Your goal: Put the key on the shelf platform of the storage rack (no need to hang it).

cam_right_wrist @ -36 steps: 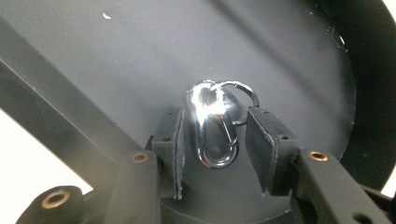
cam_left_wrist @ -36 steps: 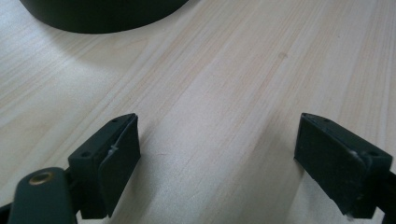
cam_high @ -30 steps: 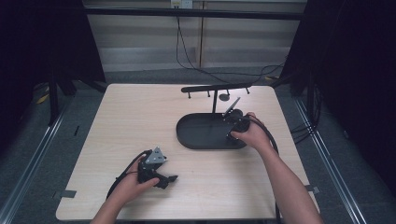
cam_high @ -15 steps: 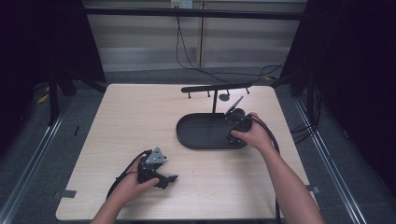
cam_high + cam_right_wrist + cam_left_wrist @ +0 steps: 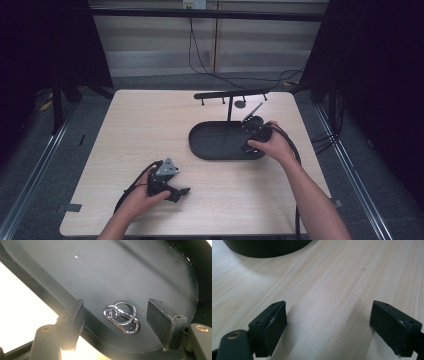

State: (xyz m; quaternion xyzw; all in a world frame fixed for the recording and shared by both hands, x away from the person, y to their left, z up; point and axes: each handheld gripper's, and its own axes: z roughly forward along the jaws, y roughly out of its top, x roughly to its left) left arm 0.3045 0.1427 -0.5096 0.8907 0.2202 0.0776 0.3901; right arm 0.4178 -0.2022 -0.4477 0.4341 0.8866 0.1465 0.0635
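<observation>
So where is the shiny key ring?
In the right gripper view, the key ring lies flat in the black tray, near its rim, between the right tongs, which stand open around it without touching.

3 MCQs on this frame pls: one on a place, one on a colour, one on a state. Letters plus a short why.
1. Where does the silver key ring with its clip lie?
A. on the bare wood of the table
B. in the black oval tray
C. hung on the stand's bar

2. What colour is the table top?
A. light wood
B. white
C. black

3. How do the right gripper fingers stand to the key ring?
A. pressed shut on it
B. open, one on each side, not touching it
C. open, far off above bare wood

Answers:
1 B: the right gripper view shows it on the floor of the tray, near the rim.
2 A: pale wood grain shows in the high view and the left gripper view.
3 B: a gap shows on both sides of the ring; the jaws have just been opening.
</observation>
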